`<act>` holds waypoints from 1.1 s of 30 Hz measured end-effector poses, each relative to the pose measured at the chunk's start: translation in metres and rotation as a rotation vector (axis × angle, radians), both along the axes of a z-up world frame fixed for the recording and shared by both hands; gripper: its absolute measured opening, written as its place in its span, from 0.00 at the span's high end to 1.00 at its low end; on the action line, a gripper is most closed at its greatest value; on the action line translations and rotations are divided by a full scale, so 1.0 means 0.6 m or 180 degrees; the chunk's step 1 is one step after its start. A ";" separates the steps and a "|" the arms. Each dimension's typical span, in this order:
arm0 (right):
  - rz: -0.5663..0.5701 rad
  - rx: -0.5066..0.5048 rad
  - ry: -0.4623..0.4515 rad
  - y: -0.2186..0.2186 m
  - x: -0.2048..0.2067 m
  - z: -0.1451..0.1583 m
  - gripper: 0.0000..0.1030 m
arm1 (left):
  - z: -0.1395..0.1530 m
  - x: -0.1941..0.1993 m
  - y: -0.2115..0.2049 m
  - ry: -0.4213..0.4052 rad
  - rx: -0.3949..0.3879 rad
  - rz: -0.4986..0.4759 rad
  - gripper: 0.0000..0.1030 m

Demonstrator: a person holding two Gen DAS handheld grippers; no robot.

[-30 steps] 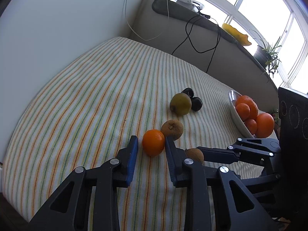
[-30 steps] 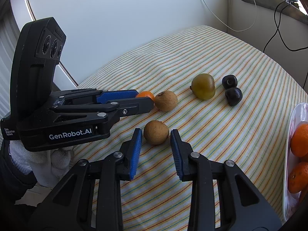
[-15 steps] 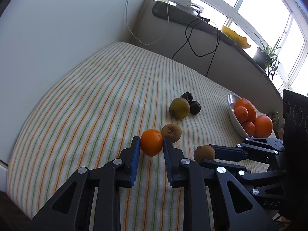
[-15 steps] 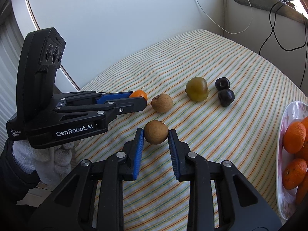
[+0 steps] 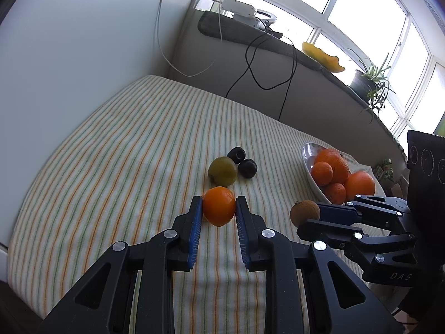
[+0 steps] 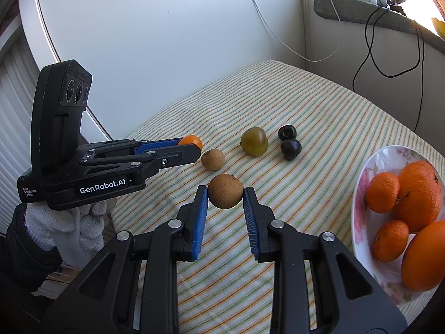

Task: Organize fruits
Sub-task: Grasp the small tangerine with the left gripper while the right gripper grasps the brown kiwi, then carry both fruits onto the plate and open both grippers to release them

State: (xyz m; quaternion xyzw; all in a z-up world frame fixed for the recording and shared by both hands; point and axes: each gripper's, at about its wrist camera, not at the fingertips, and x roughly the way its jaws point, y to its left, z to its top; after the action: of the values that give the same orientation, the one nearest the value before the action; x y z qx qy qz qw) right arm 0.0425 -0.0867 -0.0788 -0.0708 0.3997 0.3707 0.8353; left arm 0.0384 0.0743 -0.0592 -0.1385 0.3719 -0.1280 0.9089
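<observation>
On the striped cloth: a green fruit [image 6: 254, 141], two dark plums [image 6: 289, 141] and one brown fruit [image 6: 212, 159] are lying loose near the middle of the striped cloth [image 6: 319, 128].
Left gripper: the left gripper [image 5: 218, 213] is clamping a small orange [image 5: 219, 205] between its blue pads [image 5: 195, 232], both pads pressing on the fruit's sides.
Right gripper: the right gripper [image 6: 225, 193] is squeezing a second brown fruit [image 6: 225, 191] between its pads, holding it just above the cloth.
Plate: a flowered plate [image 6: 370, 164] is sitting at the right edge of the cloth, carrying five oranges [image 6: 418, 194] of mixed size.
Hand: a white-gloved hand [image 6: 69, 222] is gripping the left tool from below.
Window ledge: a potted plant [image 5: 370, 79] and a yellow dish [image 5: 324, 55] are standing on the ledge, with cables [image 5: 267, 64] hanging down the wall.
</observation>
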 end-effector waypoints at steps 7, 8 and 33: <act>-0.0161 0.0075 -0.0080 -0.050 0.002 0.025 0.74 | 0.013 0.004 -0.039 -0.0059 -0.0022 -0.0143 0.79; -0.0190 0.0086 -0.0088 -0.061 0.003 0.029 0.74 | 0.014 0.005 -0.046 -0.0064 -0.0027 -0.0164 0.79; -0.0897 0.0180 -0.0297 -0.247 0.035 0.085 0.74 | 0.031 0.040 -0.195 -0.0112 -0.0049 -0.0742 0.79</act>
State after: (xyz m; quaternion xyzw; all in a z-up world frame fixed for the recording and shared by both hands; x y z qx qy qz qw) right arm 0.0636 -0.2347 -0.0280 -0.0076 0.3558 0.2573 0.8984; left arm 0.0625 -0.0428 -0.0404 -0.0991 0.3685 -0.2381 0.8932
